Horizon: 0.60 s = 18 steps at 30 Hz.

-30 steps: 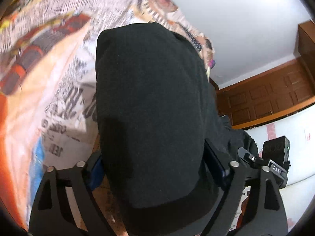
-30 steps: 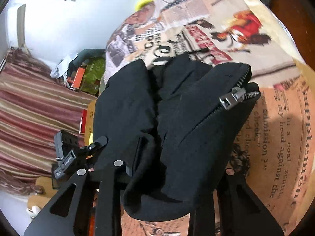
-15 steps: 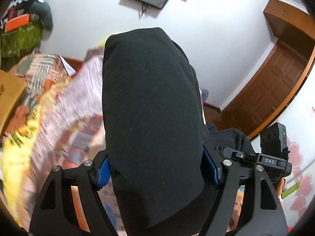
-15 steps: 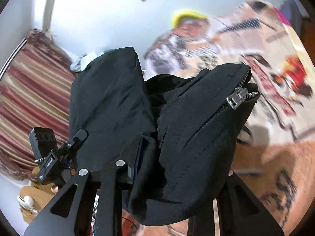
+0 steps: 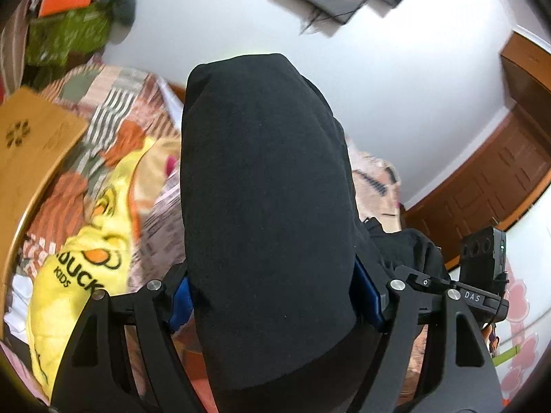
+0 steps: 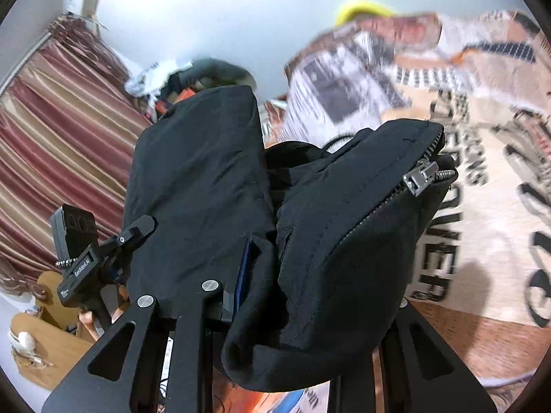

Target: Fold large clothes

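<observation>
In the left wrist view, the nearest thing is the left hand-held gripper [image 5: 268,296]. Its two black fingers stand wide apart, and a thick fold of the black garment [image 5: 265,206] fills the whole gap between them. The blue pads [image 5: 366,289] press on the cloth from both sides, so this gripper is holding the garment. The fold rises up in front of the camera and hides much of the room.

In the right wrist view, the right hand-held gripper [image 6: 310,296] is narrow and is closed on another bunch of the same black garment [image 6: 344,241]. A blue pad [image 6: 245,272] shows at the left side of the cloth. The metal zipper pull [image 6: 418,177] lies on the top right of this bunch, at the end of the zipper teeth. The garment is lifted above the bed, held between both grippers.

Under and behind the garment is the bed [image 6: 482,158], covered with a sheet printed like newspaper. On its left side in the left wrist view lies a yellow cloth [image 5: 79,275] with a duck picture, and beside it a wooden board [image 5: 31,144].

Farther away, in the corner, a green bag [image 5: 65,34] stands with an orange thing on top; what is inside I cannot tell. A striped curtain [image 6: 58,130], the white wall [image 5: 396,96] and a brown wooden door [image 5: 499,179] are behind.
</observation>
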Tool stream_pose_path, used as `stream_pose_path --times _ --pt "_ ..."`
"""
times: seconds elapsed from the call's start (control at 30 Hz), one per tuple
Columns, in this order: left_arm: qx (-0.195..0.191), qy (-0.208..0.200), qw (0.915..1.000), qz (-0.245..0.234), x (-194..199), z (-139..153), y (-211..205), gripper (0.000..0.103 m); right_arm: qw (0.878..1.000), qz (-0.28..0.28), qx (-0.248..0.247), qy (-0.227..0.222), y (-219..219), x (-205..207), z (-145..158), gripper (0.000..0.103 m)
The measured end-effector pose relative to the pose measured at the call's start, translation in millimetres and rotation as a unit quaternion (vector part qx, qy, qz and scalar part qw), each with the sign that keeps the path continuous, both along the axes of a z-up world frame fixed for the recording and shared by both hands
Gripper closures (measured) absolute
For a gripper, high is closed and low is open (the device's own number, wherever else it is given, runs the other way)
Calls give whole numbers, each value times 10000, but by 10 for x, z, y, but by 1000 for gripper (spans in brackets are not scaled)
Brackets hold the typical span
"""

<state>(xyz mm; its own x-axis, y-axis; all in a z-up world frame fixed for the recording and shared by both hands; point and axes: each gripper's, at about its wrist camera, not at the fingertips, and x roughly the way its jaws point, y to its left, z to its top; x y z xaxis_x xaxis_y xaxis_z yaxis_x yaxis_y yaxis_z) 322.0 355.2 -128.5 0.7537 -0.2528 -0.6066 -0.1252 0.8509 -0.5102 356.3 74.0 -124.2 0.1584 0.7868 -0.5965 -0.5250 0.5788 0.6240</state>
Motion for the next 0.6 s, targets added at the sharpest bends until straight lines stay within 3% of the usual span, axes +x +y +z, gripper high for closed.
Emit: stream_pose_path --times 0.23,0.3,0.43,0.6 --pt "-529 1128 9918 285 231 -1111 369 26 9958 34 -690 597 404 182 -846 80" --pt "-657 1245 9894 351 190 -1302 408 22 9942 78 -875 627 443 167 -1016 80" --pt "-590 1270 9895 356 93 -1281 388 19 9930 302 -1060 423 424 51 -983 74" --pt "69 1482 9880 429 -81 -1136 262 19 9873 387 -1525 209 318 -78 -815 66"
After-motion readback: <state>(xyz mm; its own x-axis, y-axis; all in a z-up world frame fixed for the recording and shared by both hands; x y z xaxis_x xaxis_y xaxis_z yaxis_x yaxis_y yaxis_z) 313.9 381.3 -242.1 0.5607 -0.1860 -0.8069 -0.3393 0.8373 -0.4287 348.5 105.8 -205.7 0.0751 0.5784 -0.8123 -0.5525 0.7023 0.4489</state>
